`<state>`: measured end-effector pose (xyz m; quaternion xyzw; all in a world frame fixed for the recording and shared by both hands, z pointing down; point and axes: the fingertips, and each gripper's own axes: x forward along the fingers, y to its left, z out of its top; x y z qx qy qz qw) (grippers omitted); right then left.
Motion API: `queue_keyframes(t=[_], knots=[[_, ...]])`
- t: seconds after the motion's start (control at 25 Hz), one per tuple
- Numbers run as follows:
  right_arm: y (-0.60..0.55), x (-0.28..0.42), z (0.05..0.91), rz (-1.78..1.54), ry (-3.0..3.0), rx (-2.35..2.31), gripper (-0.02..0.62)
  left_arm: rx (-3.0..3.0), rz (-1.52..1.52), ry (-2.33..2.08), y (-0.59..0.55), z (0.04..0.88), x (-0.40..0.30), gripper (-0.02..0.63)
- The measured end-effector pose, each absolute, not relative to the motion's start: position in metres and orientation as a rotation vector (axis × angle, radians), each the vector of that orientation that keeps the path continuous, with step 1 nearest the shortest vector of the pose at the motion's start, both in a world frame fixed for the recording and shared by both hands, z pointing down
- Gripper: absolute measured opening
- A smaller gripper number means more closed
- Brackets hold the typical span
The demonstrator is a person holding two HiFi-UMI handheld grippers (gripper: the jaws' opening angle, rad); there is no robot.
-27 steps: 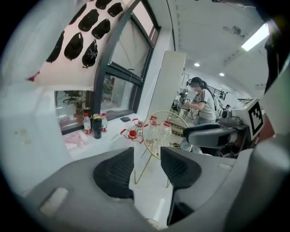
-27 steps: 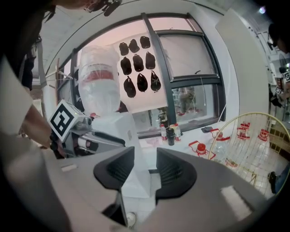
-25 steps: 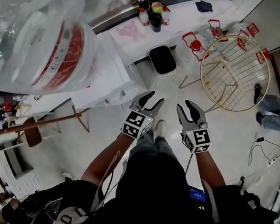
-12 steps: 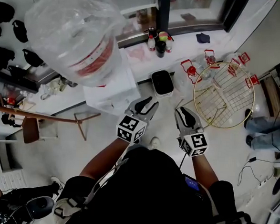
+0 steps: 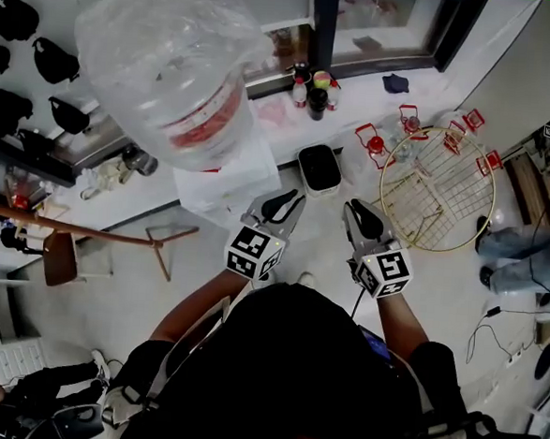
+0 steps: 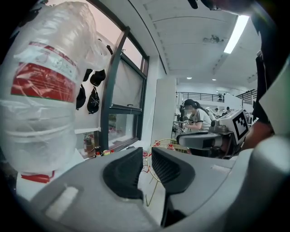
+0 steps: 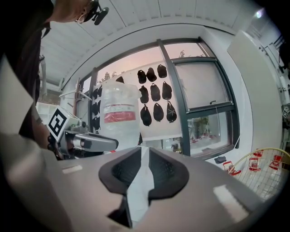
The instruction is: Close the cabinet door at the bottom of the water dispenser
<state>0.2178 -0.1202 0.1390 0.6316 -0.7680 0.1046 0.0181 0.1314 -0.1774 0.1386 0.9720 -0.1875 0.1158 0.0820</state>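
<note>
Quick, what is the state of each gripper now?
Left gripper: empty; jaws have just been closing, slightly open.
Right gripper: empty; jaws have just been closing, slightly open.

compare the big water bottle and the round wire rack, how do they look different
The water bottle is clear plastic with a red label, under a thin bag; the wire rack is a bare gold grid in a round hoop. The bottle sits on the white dispenser; the rack is low at the right. Both stand ahead of the person.
</note>
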Motion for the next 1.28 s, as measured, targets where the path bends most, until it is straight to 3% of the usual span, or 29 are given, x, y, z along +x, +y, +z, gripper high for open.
queue_keyframes(t=[0.12,0.24,1.28], knots=[[-0.124,0.206,0.135,0.304,-2.384,1.970,0.035,2.913,0.362,-0.572,-0.184,0.138,0.112,0.021],[-0.130,0.197,0.129,0.239,-2.388,1.975,0.006,2.937,0.370,-0.574,-0.193,0.135,0.096,0.014],[-0.168,0.154,0.145,0.345,-2.365,1.915,0.005,2.939,0.353,-0.531,-0.228,0.147,0.062,0.005]])
